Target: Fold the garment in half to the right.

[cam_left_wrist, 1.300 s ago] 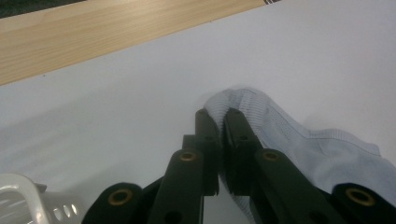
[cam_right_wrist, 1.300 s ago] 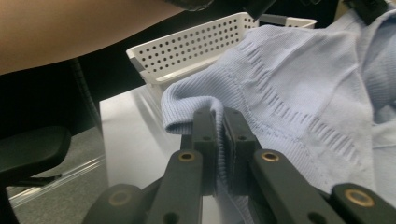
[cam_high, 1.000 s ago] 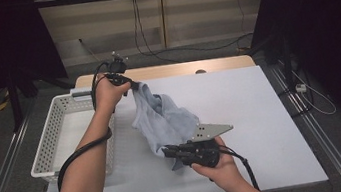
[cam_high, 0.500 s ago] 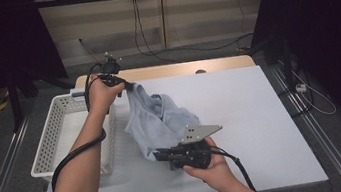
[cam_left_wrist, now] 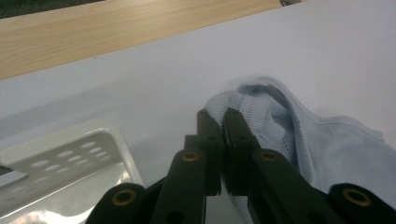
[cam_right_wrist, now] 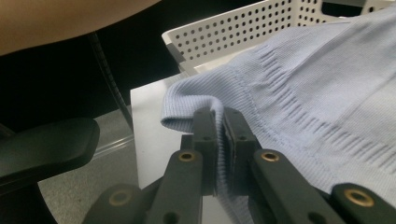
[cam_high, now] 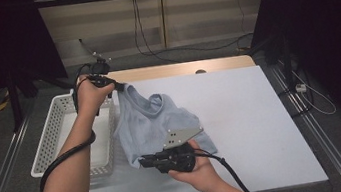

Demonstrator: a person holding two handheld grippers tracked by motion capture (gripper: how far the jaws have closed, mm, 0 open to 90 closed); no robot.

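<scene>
Your left gripper (cam_high: 117, 86) clamps the blue garment (cam_high: 150, 124) at its eleven o'clock corner; your right gripper (cam_high: 143, 162) pinches its seven o'clock hem

White basket (cam_high: 58, 137) blocks left; table (cam_high: 252, 115) right open

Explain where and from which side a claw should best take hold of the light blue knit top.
Probably the ribbed hem edge of the light blue knit top, entered from the side along the table: it is a thin folded band, as where the right claw pinches it now.
</scene>
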